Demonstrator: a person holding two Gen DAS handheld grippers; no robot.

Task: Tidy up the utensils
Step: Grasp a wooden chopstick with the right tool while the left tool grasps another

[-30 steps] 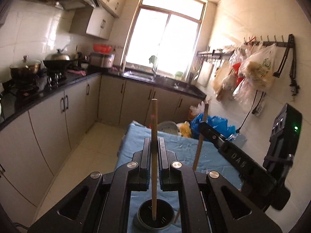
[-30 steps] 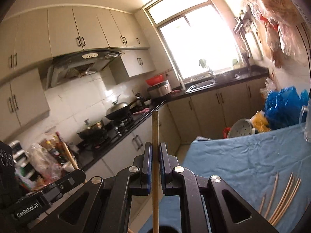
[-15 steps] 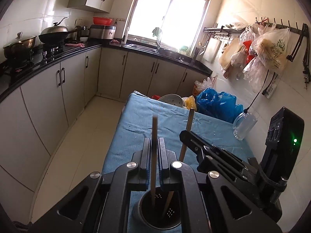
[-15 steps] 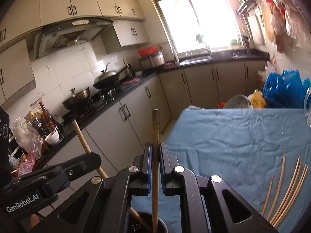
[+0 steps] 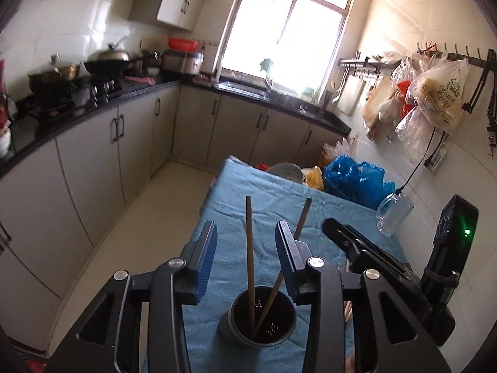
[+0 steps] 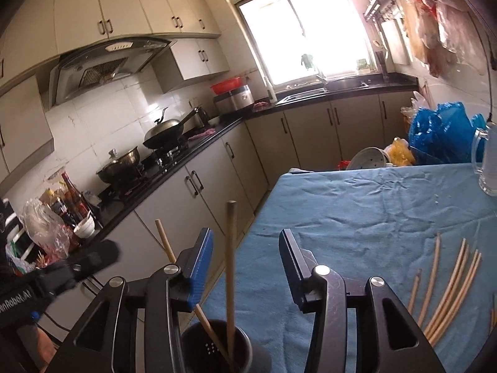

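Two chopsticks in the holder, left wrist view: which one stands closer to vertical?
The left chopstick, standing between the open left gripper's fingers, is nearly upright. The other chopstick leans right, crossing the right finger, inside the holder.

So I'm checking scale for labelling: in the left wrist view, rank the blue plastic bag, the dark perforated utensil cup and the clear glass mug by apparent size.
1. Dark perforated utensil cup, though it sits nearest the camera.
2. Blue plastic bag, about as large; this order is unsure.
3. Clear glass mug, plainly smallest.
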